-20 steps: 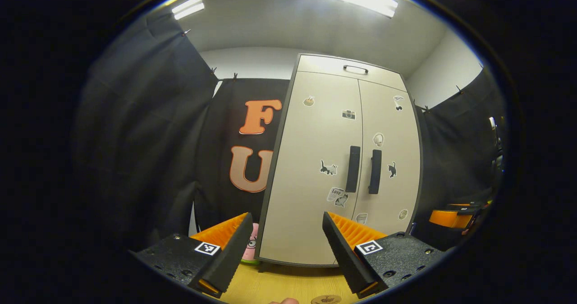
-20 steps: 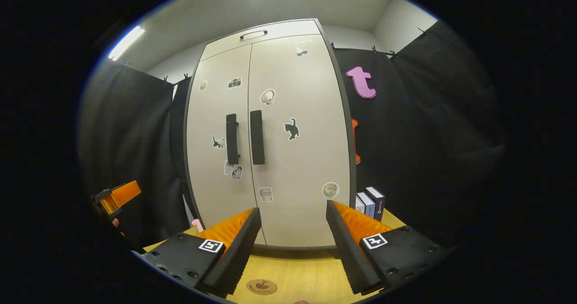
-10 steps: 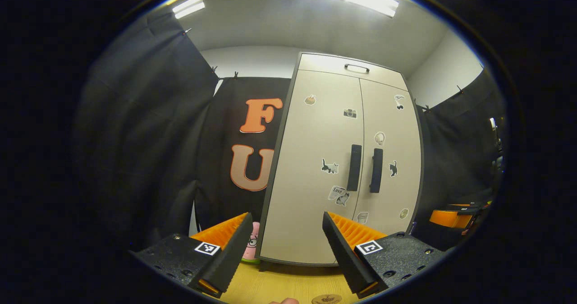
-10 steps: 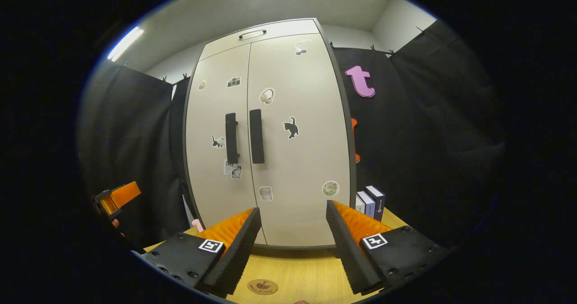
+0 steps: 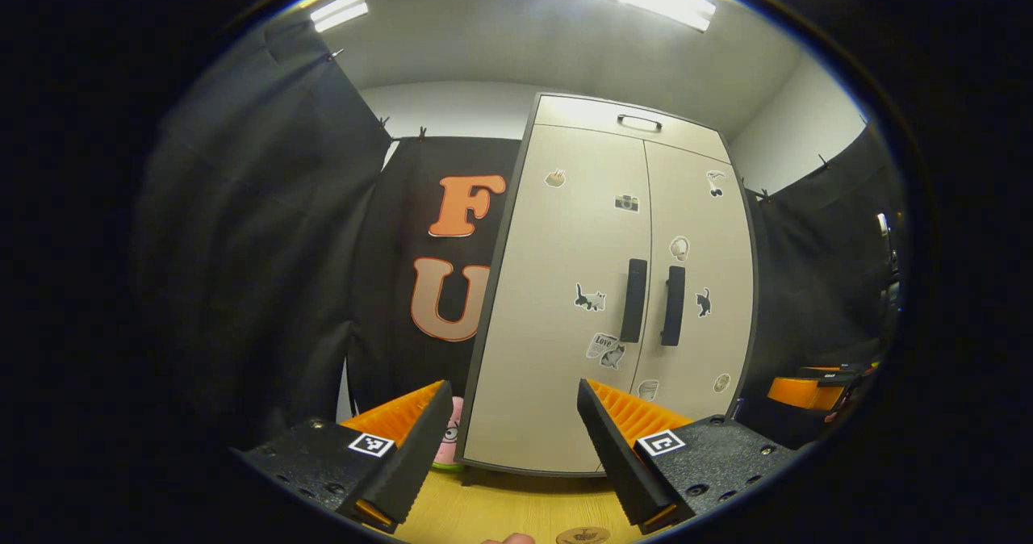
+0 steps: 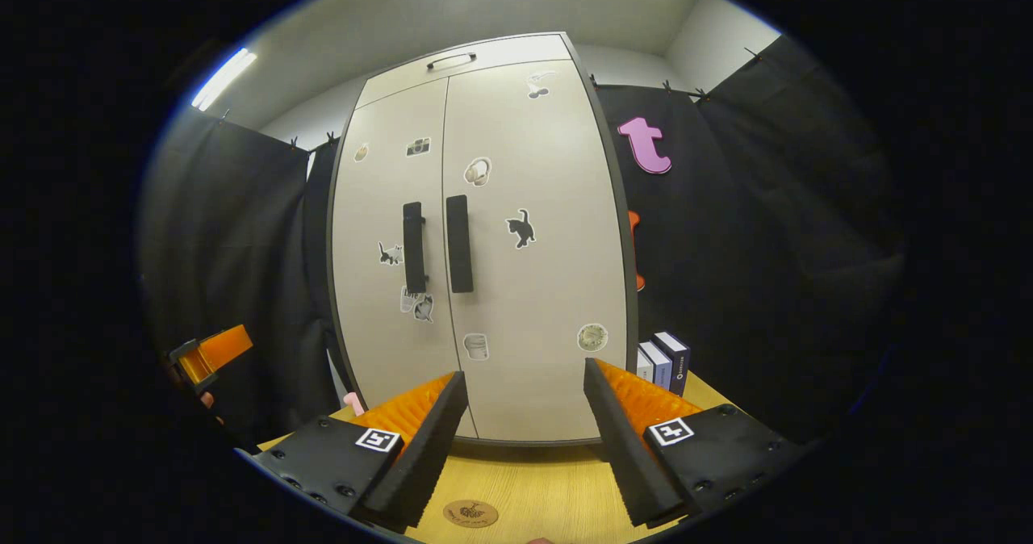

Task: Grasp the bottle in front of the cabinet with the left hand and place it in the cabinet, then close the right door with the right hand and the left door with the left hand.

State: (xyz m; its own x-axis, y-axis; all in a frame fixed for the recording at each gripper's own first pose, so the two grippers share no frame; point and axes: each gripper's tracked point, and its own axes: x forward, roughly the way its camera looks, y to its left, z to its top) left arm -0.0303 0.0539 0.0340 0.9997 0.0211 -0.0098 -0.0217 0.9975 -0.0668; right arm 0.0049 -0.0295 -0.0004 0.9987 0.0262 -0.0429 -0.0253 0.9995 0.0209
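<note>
A tall beige cabinet [image 5: 565, 302] with animal stickers stands on the wooden table [image 5: 516, 508], both doors pulled to. Its two dark handles [image 5: 633, 300] sit side by side at the middle seam. My left gripper [image 5: 513, 399] is open and holds nothing, a short way in front of the left door. In the right gripper view the same cabinet [image 6: 524, 286] faces me, handles [image 6: 459, 244] left of centre. My right gripper [image 6: 524, 382] is open too, empty, before the right door. The left gripper [image 6: 211, 352] hangs at the far left of that view.
A pink toy [image 5: 449, 443] sits by the cabinet's left foot. Small upright boxes [image 6: 666, 360] stand at its right side. A round brown coaster [image 6: 470, 513] lies on the table [image 6: 541, 487] in front. Black cloth walls close in on both sides.
</note>
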